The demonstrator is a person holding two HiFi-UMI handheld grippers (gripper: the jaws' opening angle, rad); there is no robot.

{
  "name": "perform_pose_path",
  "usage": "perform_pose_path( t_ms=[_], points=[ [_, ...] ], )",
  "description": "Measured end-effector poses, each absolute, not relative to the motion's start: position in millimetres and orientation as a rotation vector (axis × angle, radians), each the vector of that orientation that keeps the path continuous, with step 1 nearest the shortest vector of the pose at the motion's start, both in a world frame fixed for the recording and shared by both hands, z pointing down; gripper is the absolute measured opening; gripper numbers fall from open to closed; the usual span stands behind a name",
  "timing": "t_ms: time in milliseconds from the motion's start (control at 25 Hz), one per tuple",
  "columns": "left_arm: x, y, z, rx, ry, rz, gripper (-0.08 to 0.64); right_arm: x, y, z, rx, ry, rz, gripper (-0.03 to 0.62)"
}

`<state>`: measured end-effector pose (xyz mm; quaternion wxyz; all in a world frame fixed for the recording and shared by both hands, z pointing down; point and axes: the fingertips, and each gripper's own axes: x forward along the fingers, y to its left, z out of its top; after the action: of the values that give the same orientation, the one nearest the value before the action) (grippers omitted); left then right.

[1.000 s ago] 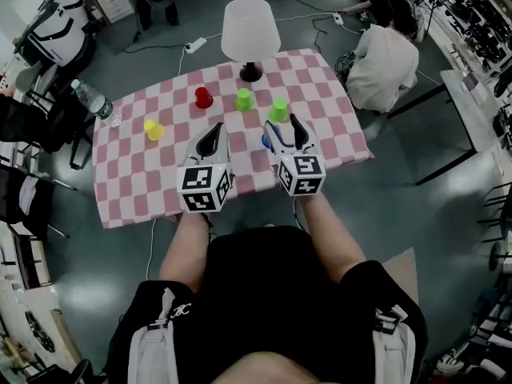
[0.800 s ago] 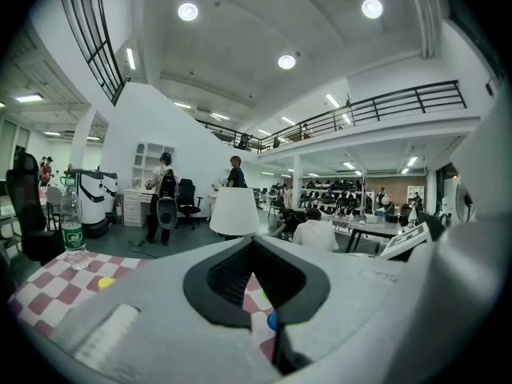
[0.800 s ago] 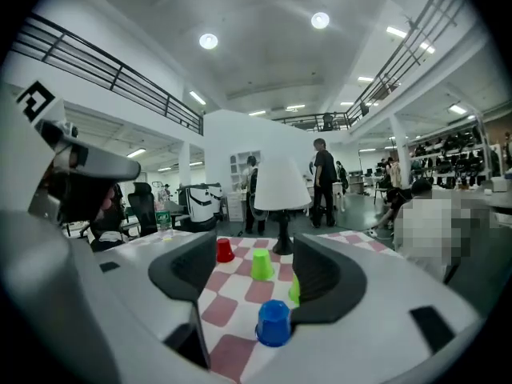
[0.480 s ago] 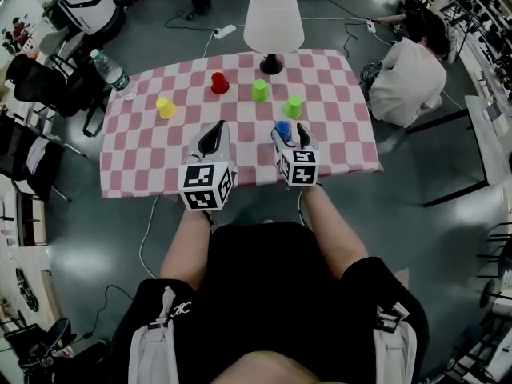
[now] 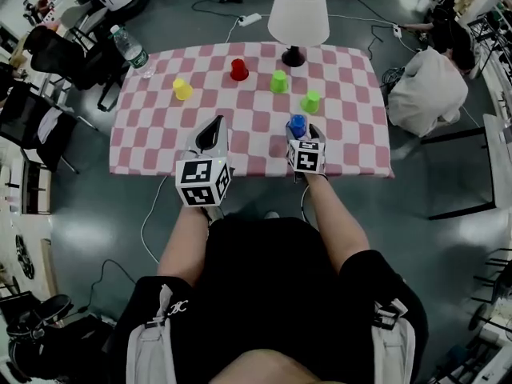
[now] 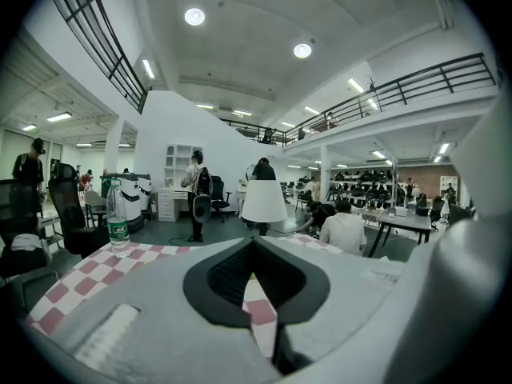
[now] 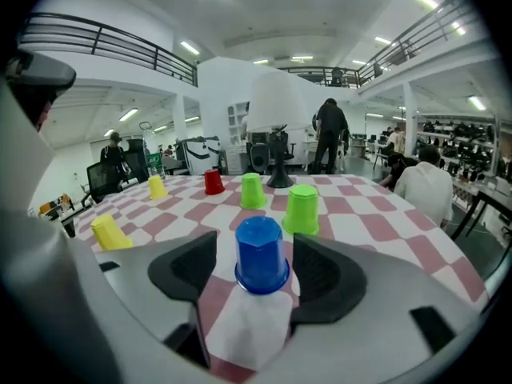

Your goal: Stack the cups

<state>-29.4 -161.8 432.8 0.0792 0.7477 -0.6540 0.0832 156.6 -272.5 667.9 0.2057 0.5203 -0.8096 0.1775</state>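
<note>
A blue cup (image 7: 262, 254) stands upside down on the pink checked tablecloth (image 5: 160, 146). My right gripper (image 7: 254, 248) is open around it, with a gap showing on each side. Its jaws have just been opening with the blue cup (image 5: 298, 124) between them. Beyond it stand two green cups (image 7: 302, 210) (image 7: 252, 190), a red cup (image 7: 213, 182) and two yellow cups (image 7: 157, 187) (image 7: 108, 232). My left gripper (image 5: 213, 126) hovers over the table's near left part. Its tips (image 6: 254, 242) meet, with nothing between them.
A white lamp (image 5: 298, 14) on a black base stands at the table's far edge, and a water bottle (image 5: 132, 50) at the far left corner. A person in white (image 5: 428, 86) crouches right of the table. Chairs and cables surround it.
My right gripper has dropped toward the table, so its jaws now stand around the blue cup. The left gripper has moved a little forward. The table sits higher in the head view.
</note>
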Motion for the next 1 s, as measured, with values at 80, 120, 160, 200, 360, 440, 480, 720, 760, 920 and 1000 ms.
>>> perform_pose_path(
  t_ms=[80, 120, 160, 200, 360, 440, 480, 720, 760, 920, 1000],
  points=[
    [-34.5, -158.4, 433.5, 2.222, -1.972, 0.253, 0.015, 155.6, -274.5, 674.1, 1.444, -2.240, 0.504, 0.287],
    [-36.3, -157.1, 434.0, 2.217, -1.977, 0.255, 0.015, 155.0, -275.5, 676.3, 1.439, -2.235, 0.505, 0.287],
    [-37.6, -156.1, 434.3, 2.213, -1.981, 0.256, 0.015, 154.5, -276.6, 677.9, 1.435, -2.231, 0.506, 0.286],
    [-38.6, -155.2, 434.6, 2.209, -1.985, 0.256, 0.015, 154.2, -277.8, 679.3, 1.433, -2.227, 0.504, 0.285],
    [-41.0, -152.2, 435.5, 2.202, -1.993, 0.256, 0.015, 155.2, -281.4, 685.1, 1.431, -2.198, 0.499, 0.256],
    [-42.4, -152.2, 434.7, 2.201, -1.996, 0.253, 0.015, 156.5, -283.3, 685.8, 1.430, -2.182, 0.492, 0.193],
    [-43.3, -152.3, 434.3, 2.201, -1.997, 0.252, 0.015, 156.5, -284.0, 685.2, 1.429, -2.179, 0.489, 0.192],
    [-48.5, -152.1, 433.8, 2.196, -2.002, 0.237, 0.015, 152.9, -282.9, 665.8, 1.443, -2.228, 0.457, 0.189],
    [-49.0, -152.0, 433.5, 2.196, -2.002, 0.233, 0.015, 151.0, -282.3, 660.0, 1.445, -2.242, 0.447, 0.189],
    [-48.8, -150.6, 431.7, 2.200, -2.004, 0.221, 0.015, 141.9, -279.5, 630.8, 1.447, -2.311, 0.401, 0.189],
    [-50.0, -148.7, 431.3, 2.197, -2.007, 0.217, 0.015, 134.1, -277.1, 613.5, 1.440, -2.356, 0.369, 0.189]
  ],
)
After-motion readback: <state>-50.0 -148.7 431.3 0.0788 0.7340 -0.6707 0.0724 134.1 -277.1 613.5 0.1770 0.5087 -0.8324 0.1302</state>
